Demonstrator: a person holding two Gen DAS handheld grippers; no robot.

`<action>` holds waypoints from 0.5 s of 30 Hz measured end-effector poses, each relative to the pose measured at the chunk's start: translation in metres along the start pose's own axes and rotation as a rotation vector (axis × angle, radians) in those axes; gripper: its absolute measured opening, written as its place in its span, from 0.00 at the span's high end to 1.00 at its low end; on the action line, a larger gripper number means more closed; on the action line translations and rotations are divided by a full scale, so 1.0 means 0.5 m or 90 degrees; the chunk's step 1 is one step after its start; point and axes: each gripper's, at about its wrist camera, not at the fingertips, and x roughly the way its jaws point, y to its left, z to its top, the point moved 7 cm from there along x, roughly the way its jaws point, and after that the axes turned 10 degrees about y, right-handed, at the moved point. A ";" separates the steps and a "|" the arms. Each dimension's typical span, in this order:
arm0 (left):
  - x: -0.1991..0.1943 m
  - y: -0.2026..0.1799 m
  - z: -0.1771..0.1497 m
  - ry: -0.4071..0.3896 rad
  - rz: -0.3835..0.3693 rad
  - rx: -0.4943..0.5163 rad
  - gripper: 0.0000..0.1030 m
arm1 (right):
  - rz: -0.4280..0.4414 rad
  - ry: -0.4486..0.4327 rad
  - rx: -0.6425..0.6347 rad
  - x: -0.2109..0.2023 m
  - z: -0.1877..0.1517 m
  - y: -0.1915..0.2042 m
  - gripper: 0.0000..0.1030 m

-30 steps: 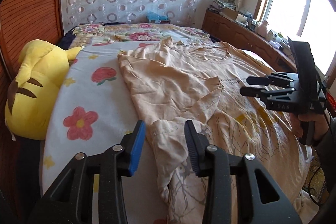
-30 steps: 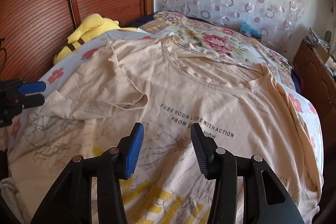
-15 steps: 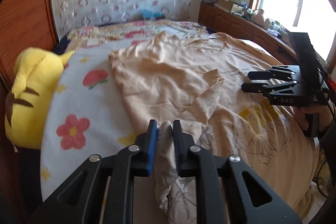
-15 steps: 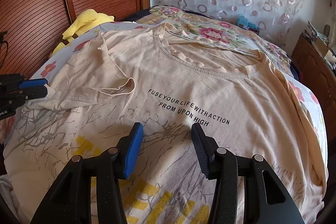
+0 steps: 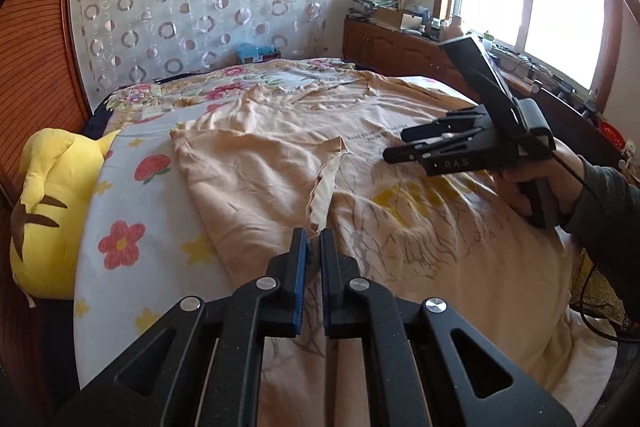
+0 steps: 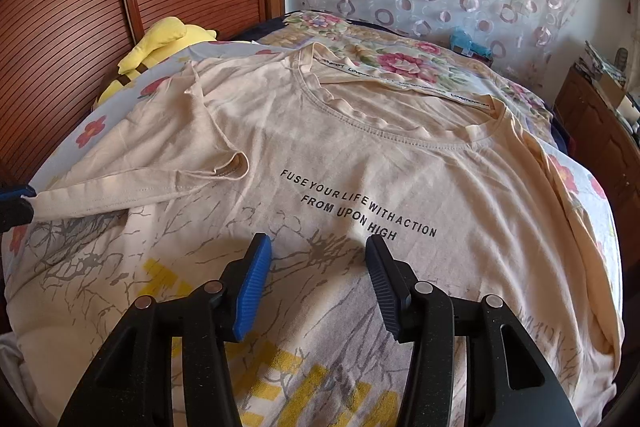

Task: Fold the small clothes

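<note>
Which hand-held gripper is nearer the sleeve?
Left. The left hand-held gripper is shut on the sleeve end; the right hand-held gripper hovers open over the shirt's chest print, apart from it.

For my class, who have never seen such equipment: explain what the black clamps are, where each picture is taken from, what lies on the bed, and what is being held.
There is no robot here. A person holds a hand-held two-finger clamp, called a gripper, in each hand. Each gripper carries a wide-angle camera looking along its fingers, so each picture shows its own fingers at the bottom.

One picture is from the left gripper; it also shows the right gripper in the person's hand. The other is from the right gripper.

On the bed, with its flowered sheet, lies a beige T-shirt with printed words. A yellow plush toy sits at the side.

The left gripper's jaws have just closed on the end of the shirt's sleeve, which is folded inward over the shirt. The right gripper is open over the shirt, holding nothing.
</note>
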 end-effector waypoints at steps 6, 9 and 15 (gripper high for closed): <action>-0.013 0.003 -0.006 -0.008 -0.015 -0.016 0.73 | 0.000 0.000 0.000 0.000 0.001 0.000 0.50; -0.013 0.019 0.000 -0.013 -0.010 -0.035 0.64 | 0.000 0.000 -0.001 0.000 0.001 0.000 0.50; 0.018 0.073 0.005 0.005 0.010 -0.089 0.35 | 0.000 -0.001 -0.001 0.000 0.000 0.000 0.50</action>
